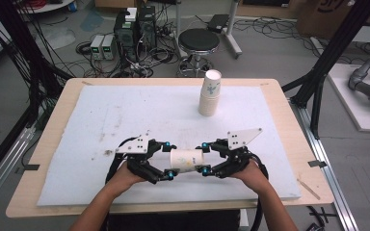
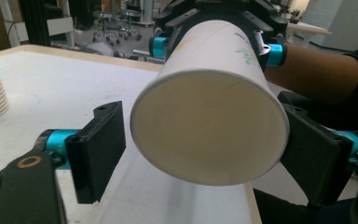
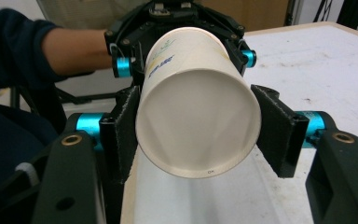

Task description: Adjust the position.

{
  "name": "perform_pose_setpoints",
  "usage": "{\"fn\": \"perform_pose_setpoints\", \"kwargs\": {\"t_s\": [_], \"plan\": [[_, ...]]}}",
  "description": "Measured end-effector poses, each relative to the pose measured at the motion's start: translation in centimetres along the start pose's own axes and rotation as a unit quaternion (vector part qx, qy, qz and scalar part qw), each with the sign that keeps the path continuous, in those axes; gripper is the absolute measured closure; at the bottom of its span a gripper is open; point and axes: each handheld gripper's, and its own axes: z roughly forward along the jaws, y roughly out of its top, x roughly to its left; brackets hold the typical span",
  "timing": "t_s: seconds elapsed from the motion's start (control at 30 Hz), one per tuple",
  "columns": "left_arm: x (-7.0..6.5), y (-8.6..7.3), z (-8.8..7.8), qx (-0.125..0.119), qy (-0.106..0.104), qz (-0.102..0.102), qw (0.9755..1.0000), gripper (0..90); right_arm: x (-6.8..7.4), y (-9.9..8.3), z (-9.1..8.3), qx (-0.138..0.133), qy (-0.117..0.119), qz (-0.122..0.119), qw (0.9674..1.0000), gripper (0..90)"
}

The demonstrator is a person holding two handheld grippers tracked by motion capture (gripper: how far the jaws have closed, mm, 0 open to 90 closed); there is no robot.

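Sideways, paper cup [image 1: 187, 160] clamped in right gripper [image 1: 206, 158] jaws; left gripper [image 1: 169, 159] jaws apart around it.

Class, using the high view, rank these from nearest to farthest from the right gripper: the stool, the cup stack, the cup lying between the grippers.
1. Lying cup, in the right gripper's jaws.
2. Cup stack, upright, farther up the table.
3. Stool, on the floor beyond the table.

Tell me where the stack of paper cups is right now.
In the high view the stack of paper cups stands upright on the white foam board, toward the far edge and right of centre, well beyond the single cup held between both grippers.
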Motion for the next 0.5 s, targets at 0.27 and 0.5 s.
{"fn": "perform_pose_setpoints", "kwargs": {"t_s": [0.27,0.5], "plan": [[0.0,0.21,0.03,-0.008,0.003,0.006,0.9999,26.6,-0.29,-0.28,-0.16,-0.008,0.003,0.009,0.9999,37.8],[0.0,0.63,-0.21,0.005,0.004,0.005,1.0,30.4,-0.3,-0.27,-0.05,-0.006,0.005,0.017,0.9998,37.6]]}}
